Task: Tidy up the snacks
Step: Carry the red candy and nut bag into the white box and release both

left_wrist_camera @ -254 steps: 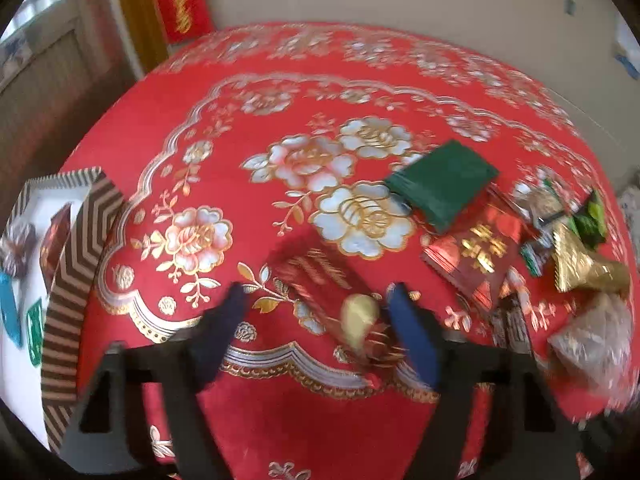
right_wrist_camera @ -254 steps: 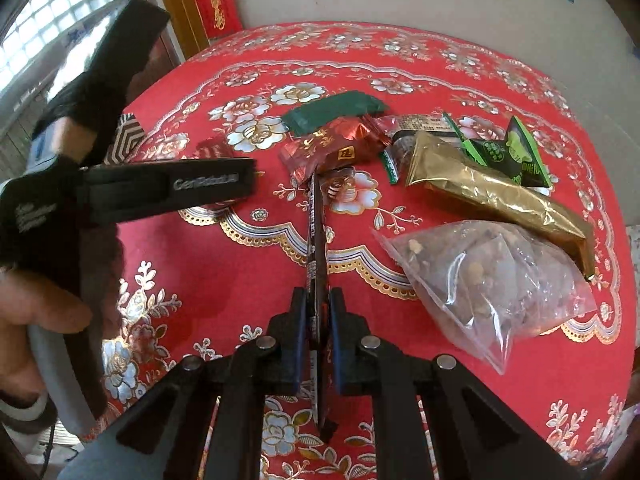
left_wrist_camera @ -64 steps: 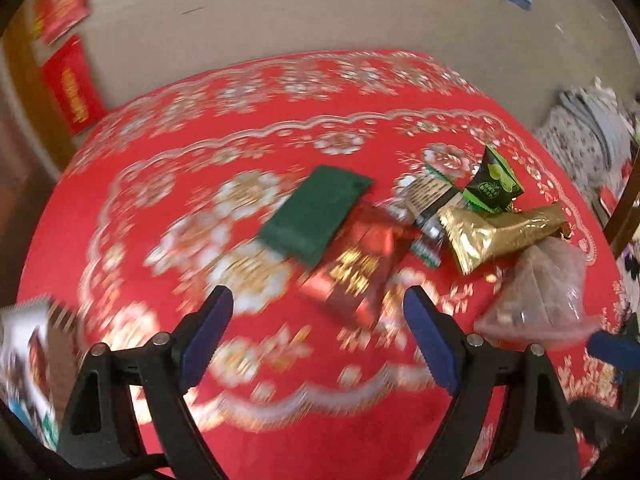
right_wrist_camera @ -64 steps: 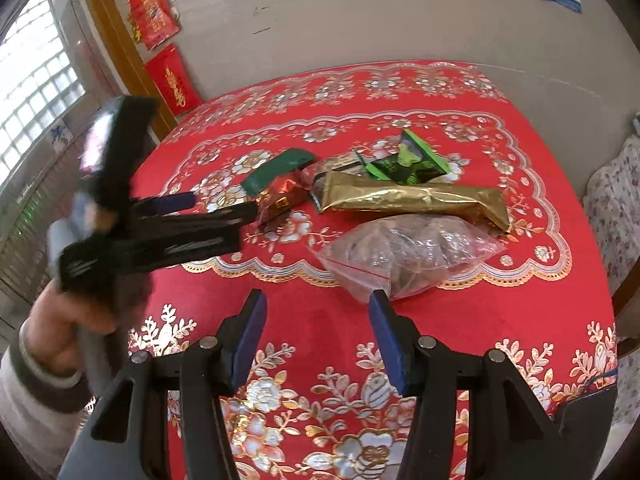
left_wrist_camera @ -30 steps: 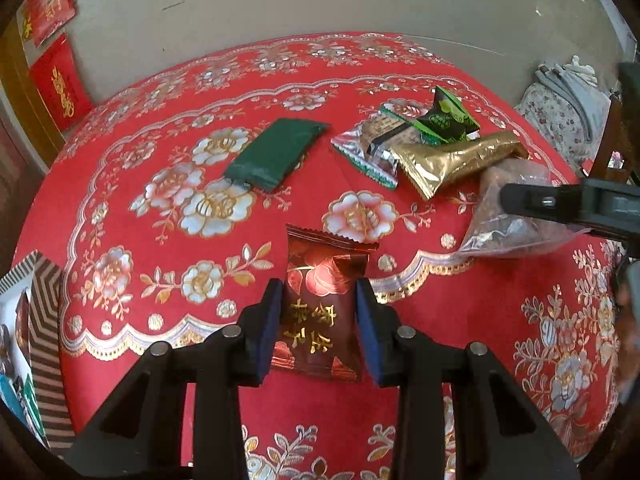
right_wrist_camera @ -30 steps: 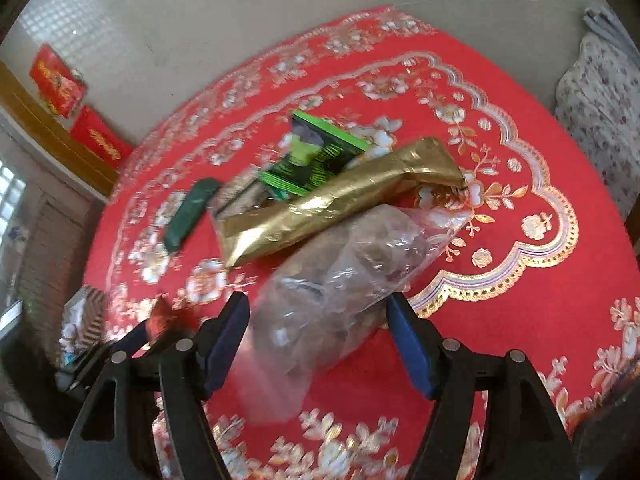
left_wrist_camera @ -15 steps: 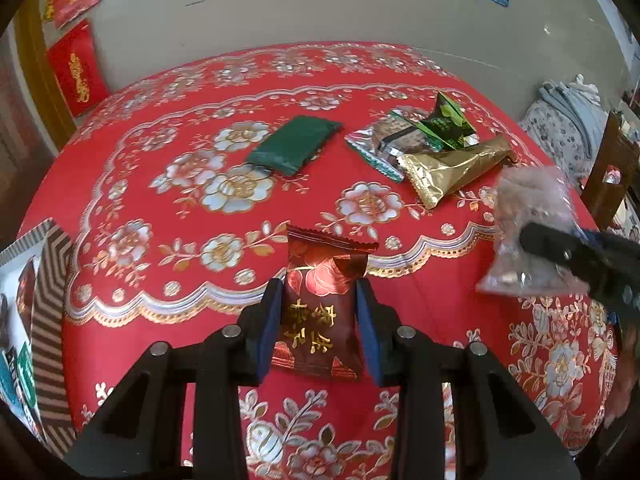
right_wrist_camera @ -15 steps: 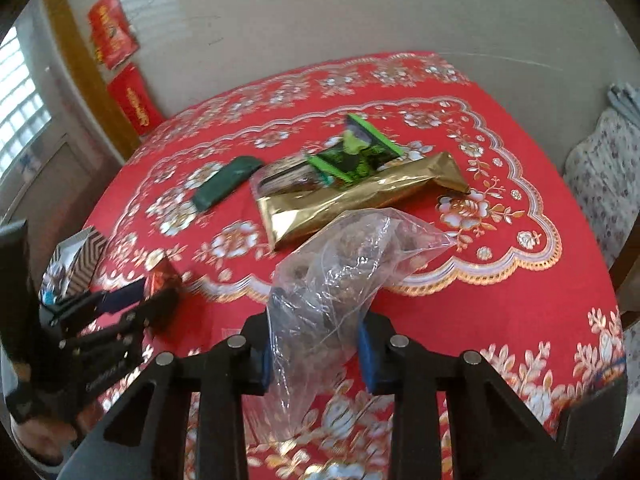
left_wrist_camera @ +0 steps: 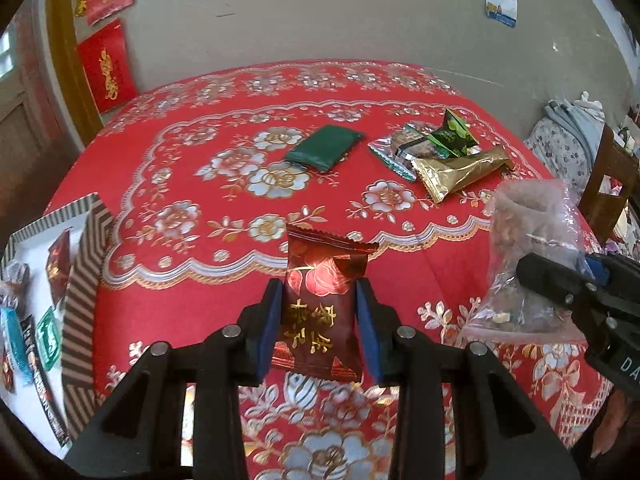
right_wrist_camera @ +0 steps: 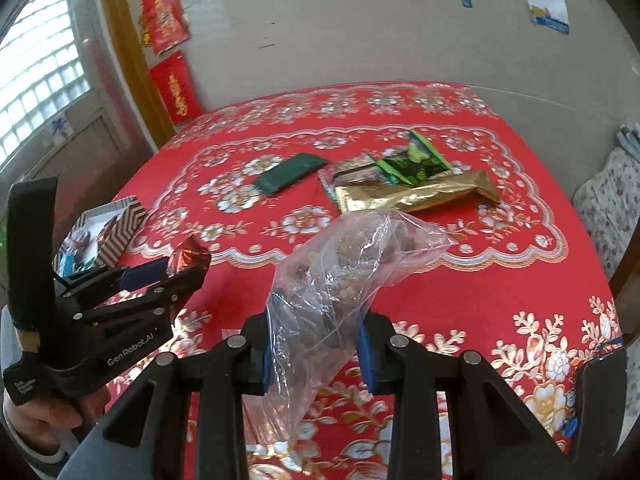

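Note:
My left gripper (left_wrist_camera: 318, 330) is shut on a dark red snack packet (left_wrist_camera: 322, 300) with gold characters, held above the red tablecloth (left_wrist_camera: 240, 184). It also shows in the right wrist view (right_wrist_camera: 188, 258). My right gripper (right_wrist_camera: 316, 354) is shut on a clear plastic bag of brown snacks (right_wrist_camera: 340, 272), lifted off the table; the bag also shows in the left wrist view (left_wrist_camera: 532, 264). A striped box (left_wrist_camera: 82, 280) holding several snacks sits at the left table edge. On the cloth lie a dark green packet (left_wrist_camera: 324, 152), a gold packet (left_wrist_camera: 460, 172) and a green-black packet (left_wrist_camera: 452, 138).
A silver-green wrapper (left_wrist_camera: 396, 152) lies under the gold and green-black packets. A wooden chair (left_wrist_camera: 612, 188) and a flowered cushion (left_wrist_camera: 560, 148) stand right of the table. A wall with red hangings (left_wrist_camera: 106, 64) is behind it.
Both grippers have lifted higher with their loads. The clear bag hangs further up off the table, and the left gripper with the red packet has drawn back toward the near edge.

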Action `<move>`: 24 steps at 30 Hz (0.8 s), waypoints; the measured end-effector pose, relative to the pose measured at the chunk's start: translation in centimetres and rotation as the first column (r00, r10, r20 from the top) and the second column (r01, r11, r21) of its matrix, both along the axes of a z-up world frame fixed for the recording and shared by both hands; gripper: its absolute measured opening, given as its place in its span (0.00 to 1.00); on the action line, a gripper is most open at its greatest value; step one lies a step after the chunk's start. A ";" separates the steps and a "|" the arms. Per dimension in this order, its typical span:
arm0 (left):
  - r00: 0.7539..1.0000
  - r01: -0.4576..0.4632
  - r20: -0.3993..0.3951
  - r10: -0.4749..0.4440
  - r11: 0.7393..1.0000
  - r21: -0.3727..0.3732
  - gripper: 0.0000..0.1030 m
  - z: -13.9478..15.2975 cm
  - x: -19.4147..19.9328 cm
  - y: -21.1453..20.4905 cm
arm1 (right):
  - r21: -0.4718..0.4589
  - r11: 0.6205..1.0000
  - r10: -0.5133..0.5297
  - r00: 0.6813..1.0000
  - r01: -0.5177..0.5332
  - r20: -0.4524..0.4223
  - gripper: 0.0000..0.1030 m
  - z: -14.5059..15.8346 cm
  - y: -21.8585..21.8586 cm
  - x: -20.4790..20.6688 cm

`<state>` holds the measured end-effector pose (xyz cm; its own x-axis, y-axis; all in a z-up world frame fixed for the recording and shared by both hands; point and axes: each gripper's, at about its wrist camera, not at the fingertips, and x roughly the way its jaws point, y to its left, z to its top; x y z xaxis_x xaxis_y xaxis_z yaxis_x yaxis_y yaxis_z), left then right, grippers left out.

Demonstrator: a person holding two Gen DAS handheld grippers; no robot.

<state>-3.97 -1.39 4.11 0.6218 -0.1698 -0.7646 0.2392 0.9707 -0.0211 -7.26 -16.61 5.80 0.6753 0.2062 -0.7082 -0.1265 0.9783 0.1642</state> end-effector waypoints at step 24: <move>0.994 -0.097 0.056 0.098 0.995 -0.019 0.37 1.9 -2.8 6.6 | -0.098 0.983 0.158 0.987 -0.156 0.013 0.31 1.3 8.4 -0.8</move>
<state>-6.72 5.18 5.97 0.6780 -0.1189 -0.7254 0.1450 0.9891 -0.0265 -8.01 -8.25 7.12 0.6549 0.2419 -0.7160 -0.2820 0.9572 0.0655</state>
